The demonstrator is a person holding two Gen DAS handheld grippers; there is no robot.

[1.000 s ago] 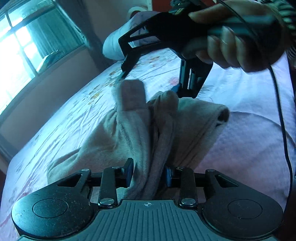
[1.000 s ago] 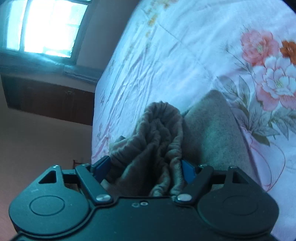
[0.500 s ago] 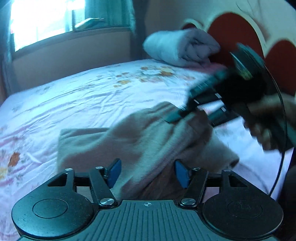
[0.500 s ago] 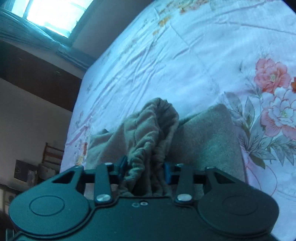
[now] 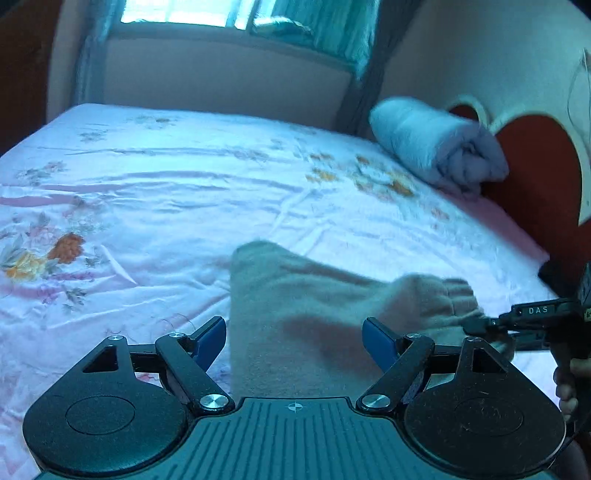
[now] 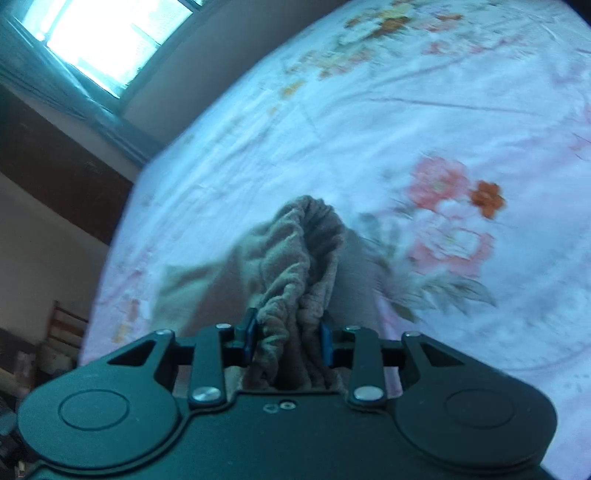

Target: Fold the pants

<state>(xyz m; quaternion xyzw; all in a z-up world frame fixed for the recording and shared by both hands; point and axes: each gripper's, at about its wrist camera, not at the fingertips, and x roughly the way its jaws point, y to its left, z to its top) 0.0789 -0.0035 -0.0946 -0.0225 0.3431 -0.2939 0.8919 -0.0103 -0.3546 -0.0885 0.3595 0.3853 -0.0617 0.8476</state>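
Beige fleece pants (image 5: 295, 314) lie folded on the floral bedsheet (image 5: 166, 192). My left gripper (image 5: 294, 339) hovers over them with its jaws opening; the cloth lies below the blue pads (image 5: 212, 334) and they do not press it. My right gripper (image 6: 288, 334) is shut on the gathered waistband (image 6: 295, 266), which bunches up between its pads and lifts off the sheet. In the left wrist view the right gripper (image 5: 491, 325) comes in from the right edge, clamped on that same bunched end, with a hand (image 5: 567, 384) behind it.
A rolled pale blanket (image 5: 436, 147) lies at the head of the bed against a red headboard (image 5: 532, 177). A window (image 5: 229, 14) and wall run along the far side. Dark furniture (image 6: 44, 332) stands past the bed's left edge in the right wrist view.
My left gripper let go of the pants, opened wide and swung round over the folded cloth. My right gripper closed on the waistband and lifted it slightly.
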